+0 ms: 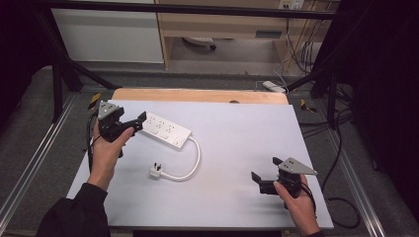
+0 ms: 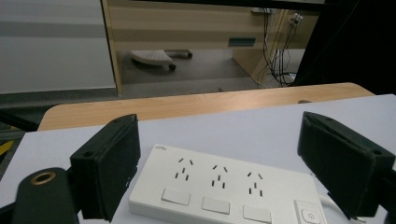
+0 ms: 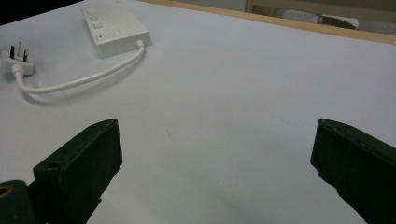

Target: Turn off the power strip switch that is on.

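The left gripper [image 1: 136,121] holds its jaws wide apart, with the near end of the white power strip [image 2: 224,189] lying between them on the tabletop [image 1: 237,143] (three sockets face up). The right gripper [image 1: 267,173] hovers with its jaws spread over bare surface, the plug [image 3: 17,60] well beyond its left jaw.

High cam overhead; claw cams low; share power strip [image 1: 165,129].

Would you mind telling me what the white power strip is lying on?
The power strip lies flat on the white table surface, its cord curling to the plug. The surface directly beneath it is covered, so nothing there can be checked.
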`<state>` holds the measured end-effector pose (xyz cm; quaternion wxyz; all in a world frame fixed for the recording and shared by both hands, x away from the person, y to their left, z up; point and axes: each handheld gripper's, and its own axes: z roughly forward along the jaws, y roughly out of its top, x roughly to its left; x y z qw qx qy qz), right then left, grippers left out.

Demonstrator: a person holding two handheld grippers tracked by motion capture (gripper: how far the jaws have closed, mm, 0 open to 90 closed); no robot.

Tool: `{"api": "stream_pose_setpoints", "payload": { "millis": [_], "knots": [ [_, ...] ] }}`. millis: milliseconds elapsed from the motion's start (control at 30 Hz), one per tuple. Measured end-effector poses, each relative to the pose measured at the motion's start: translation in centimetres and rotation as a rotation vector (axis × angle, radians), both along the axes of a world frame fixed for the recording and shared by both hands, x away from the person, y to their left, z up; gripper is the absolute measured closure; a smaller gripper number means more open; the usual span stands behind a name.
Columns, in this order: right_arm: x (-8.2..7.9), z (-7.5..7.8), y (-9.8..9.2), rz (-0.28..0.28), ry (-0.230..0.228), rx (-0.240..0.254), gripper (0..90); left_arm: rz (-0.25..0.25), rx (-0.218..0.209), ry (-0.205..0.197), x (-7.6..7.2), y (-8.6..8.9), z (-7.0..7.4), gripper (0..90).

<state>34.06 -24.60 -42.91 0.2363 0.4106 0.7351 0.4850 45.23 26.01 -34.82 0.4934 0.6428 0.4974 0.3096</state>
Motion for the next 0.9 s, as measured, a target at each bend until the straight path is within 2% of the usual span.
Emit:
{"api": "stream_pose_setpoints", "payload": {
  "millis": [233,333,600,733,767,900],
  "knots": [
    [0.0,0.0,0.0,0.002,0.000,-0.002,2.5,0.006,0.007,0.012,0.5,0.1,-0.4,17.6],
    [0.0,0.0,0.0,0.002,0.002,-0.002,2.5,0.010,-0.035,0.022,0.7,0.1,-0.5,22.7],
    [0.0,0.0,0.0,0.001,0.007,-0.004,2.5,0.036,-0.005,0.029,1.4,0.2,-1.1,31.1],
    [0.0,-0.1,0.0,-0.002,0.006,-0.004,2.5,0.044,0.009,0.030,1.7,0.3,-1.4,38.3],
    [0.0,0.0,0.0,-0.001,0.004,-0.004,2.5,0.048,0.012,0.027,1.8,0.3,-1.4,42.6],
    [0.0,0.0,0.0,0.000,0.006,-0.003,2.5,0.055,0.018,0.018,2.0,0.4,-1.5,47.0]
  ]
}}
